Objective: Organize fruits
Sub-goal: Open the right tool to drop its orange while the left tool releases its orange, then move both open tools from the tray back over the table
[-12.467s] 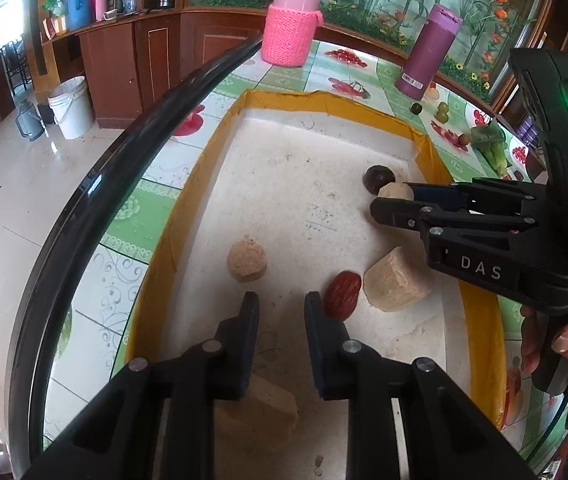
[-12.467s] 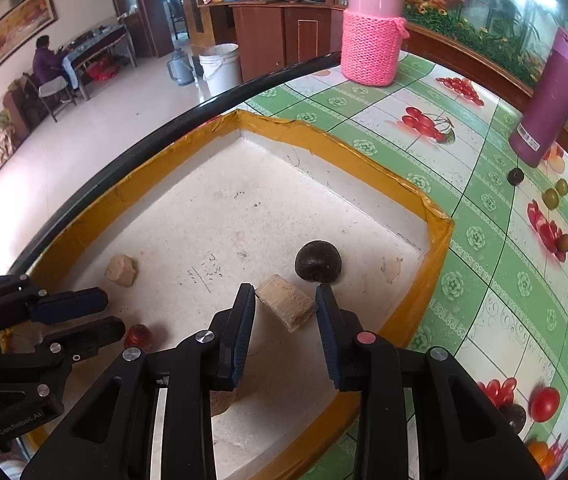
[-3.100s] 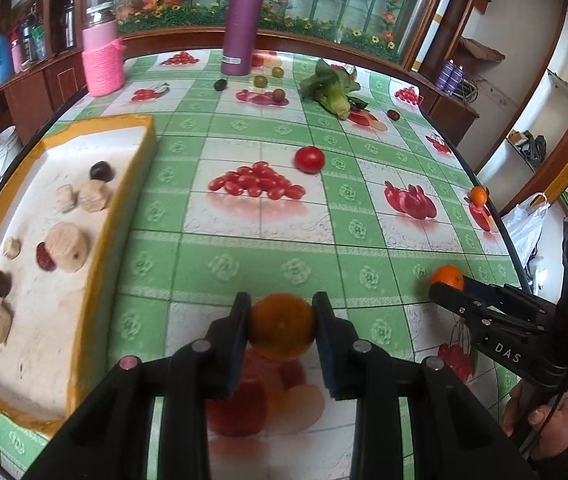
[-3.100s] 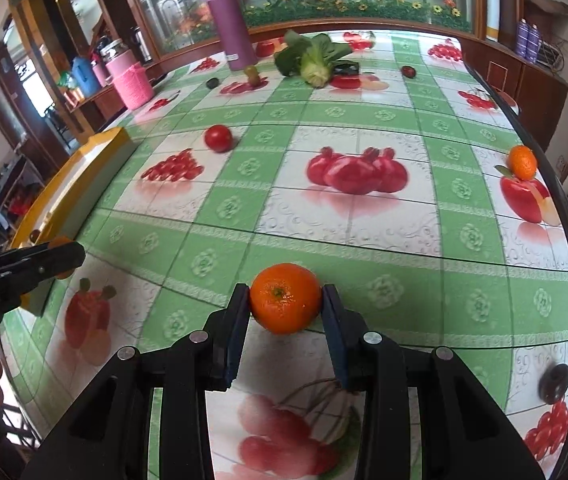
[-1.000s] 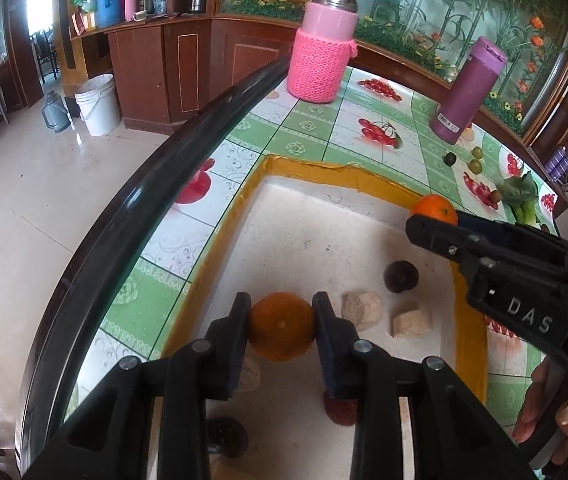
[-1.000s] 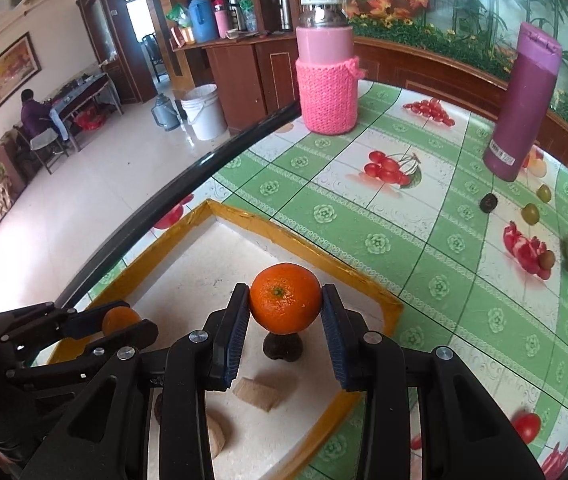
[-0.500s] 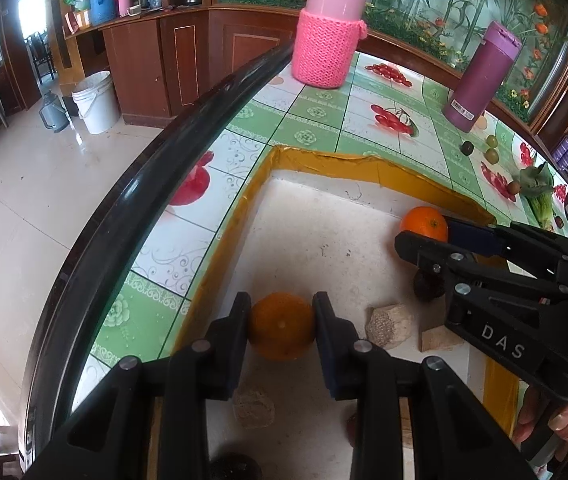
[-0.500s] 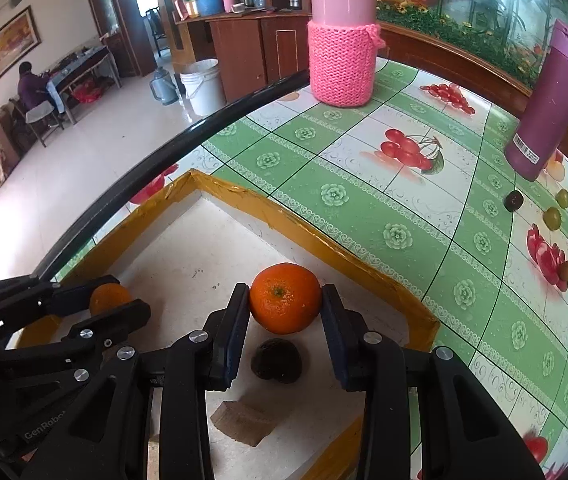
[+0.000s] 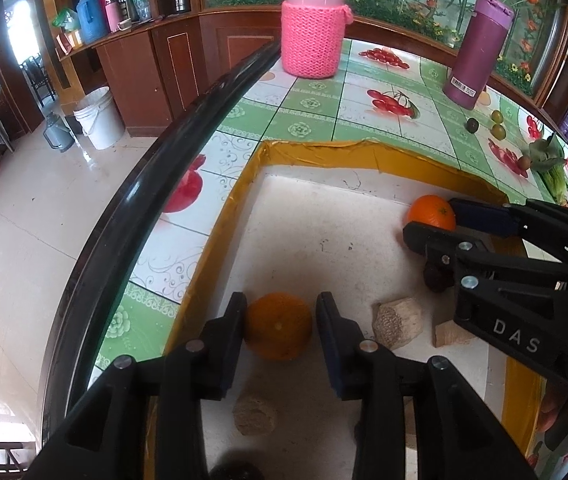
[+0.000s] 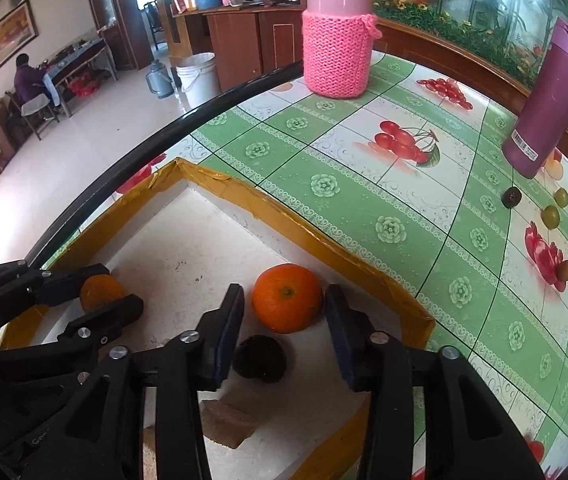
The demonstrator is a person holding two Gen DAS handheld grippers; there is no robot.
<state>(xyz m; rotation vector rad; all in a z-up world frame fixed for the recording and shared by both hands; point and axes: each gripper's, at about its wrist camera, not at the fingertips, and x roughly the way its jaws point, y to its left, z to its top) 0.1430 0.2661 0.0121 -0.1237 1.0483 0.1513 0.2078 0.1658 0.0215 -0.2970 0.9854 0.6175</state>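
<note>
A white tray with a yellow taped rim (image 9: 320,151) (image 10: 324,240) lies on the fruit-print table. My left gripper (image 9: 280,326) is open around an orange (image 9: 278,326) that rests on the tray floor by the left rim, with gaps on both sides. My right gripper (image 10: 282,320) is open around a second orange (image 10: 287,297) that rests near the tray's far right corner. Each gripper shows in the other view, the right one (image 9: 432,220) and the left one (image 10: 104,296).
A dark round fruit (image 10: 259,358) and beige chunks (image 9: 398,322) (image 10: 230,420) lie in the tray. A pink knit-covered jar (image 9: 312,24) and a purple bottle (image 9: 476,52) stand at the back. Small fruits (image 10: 511,197) and greens (image 9: 550,164) lie on the table to the right. The table's black edge (image 9: 144,184) runs along the left.
Both grippers have come down into the tray and opened. The two oranges, held half a second ago, now rest on the tray floor between the fingers.
</note>
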